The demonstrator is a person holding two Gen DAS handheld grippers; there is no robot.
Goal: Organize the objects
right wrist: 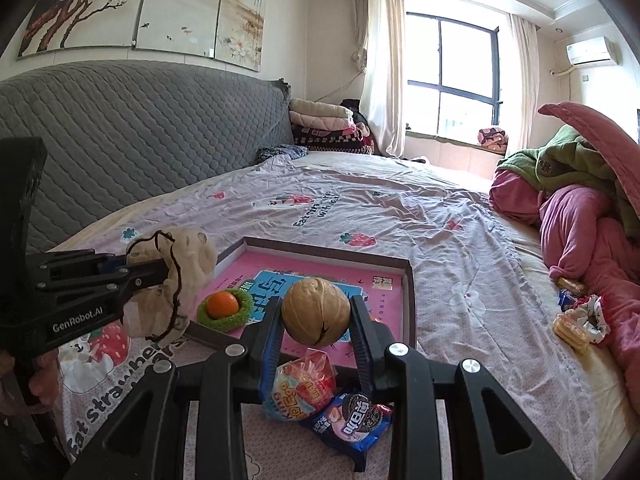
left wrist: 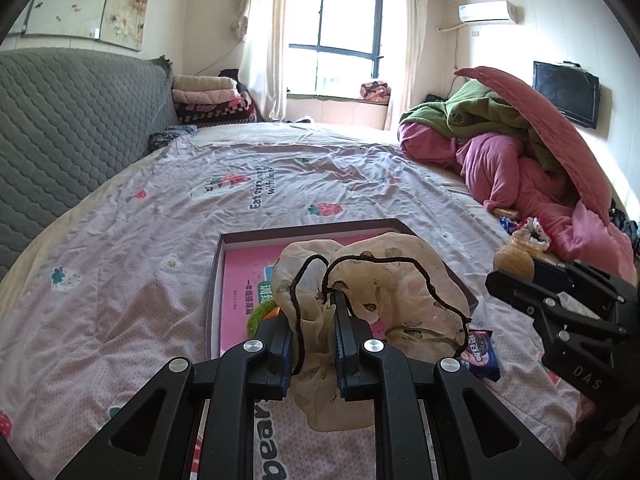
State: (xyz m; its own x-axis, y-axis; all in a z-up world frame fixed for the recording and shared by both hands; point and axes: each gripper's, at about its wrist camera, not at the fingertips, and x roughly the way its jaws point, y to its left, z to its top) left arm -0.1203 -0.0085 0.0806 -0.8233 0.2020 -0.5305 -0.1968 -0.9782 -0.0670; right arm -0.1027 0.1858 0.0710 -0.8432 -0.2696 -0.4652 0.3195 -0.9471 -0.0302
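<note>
My left gripper (left wrist: 314, 312) is shut on a beige fabric scrunchie with a black cord (left wrist: 372, 280), held above the near edge of a shallow box with a pink bottom (left wrist: 236, 276). In the right wrist view the left gripper (right wrist: 160, 270) holds the scrunchie (right wrist: 176, 264) at the left of the box (right wrist: 384, 280). My right gripper (right wrist: 316, 308) is shut on a tan walnut (right wrist: 316, 311), just above the box's near edge. The right gripper (left wrist: 500, 276) and walnut (left wrist: 514, 262) show at the right of the left wrist view. An orange ball in a green ring (right wrist: 224, 306) lies in the box.
Snack packets (right wrist: 304, 388) and an Oreo pack (right wrist: 352, 424) lie on the bed sheet before the box. Biscuits (right wrist: 570, 330) and a small scrunchie (right wrist: 592, 316) lie at the right by a heap of pink and green quilts (right wrist: 580, 208). A grey headboard (right wrist: 140, 140) runs along the left.
</note>
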